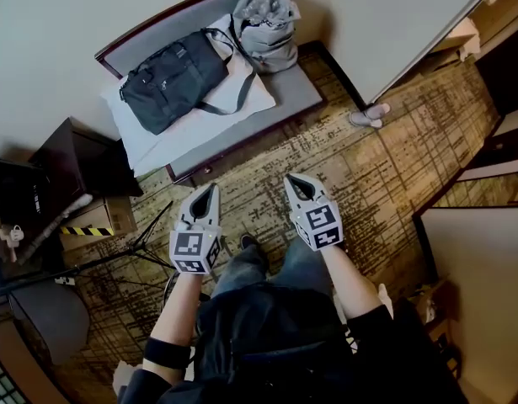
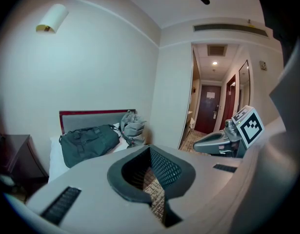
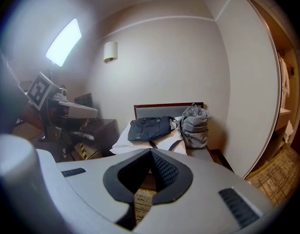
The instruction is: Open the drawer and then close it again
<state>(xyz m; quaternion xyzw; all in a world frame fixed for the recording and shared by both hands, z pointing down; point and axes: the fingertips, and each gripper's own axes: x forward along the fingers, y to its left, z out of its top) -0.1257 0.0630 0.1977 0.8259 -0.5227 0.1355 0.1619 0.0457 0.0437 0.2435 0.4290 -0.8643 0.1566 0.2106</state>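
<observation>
Open carpet (image 1: 385, 171) lies ahead of my left gripper (image 1: 211, 188) and right gripper (image 1: 291, 178), free right up to the front of the bench (image 1: 280, 103). The bench top is crowded. A bag (image 1: 170, 78) on a pillow (image 1: 149, 141) fills its left and middle, and a backpack (image 1: 267, 28) stands at the back right, so only its right end is bare. On my left a cabinet (image 1: 82, 162), a box (image 1: 98, 220) and tripod legs (image 1: 136, 247) block the floor. On my right a wall corner (image 1: 385, 23) juts out with slippers (image 1: 370, 116) at its foot, and the carpet runs free past it.
</observation>
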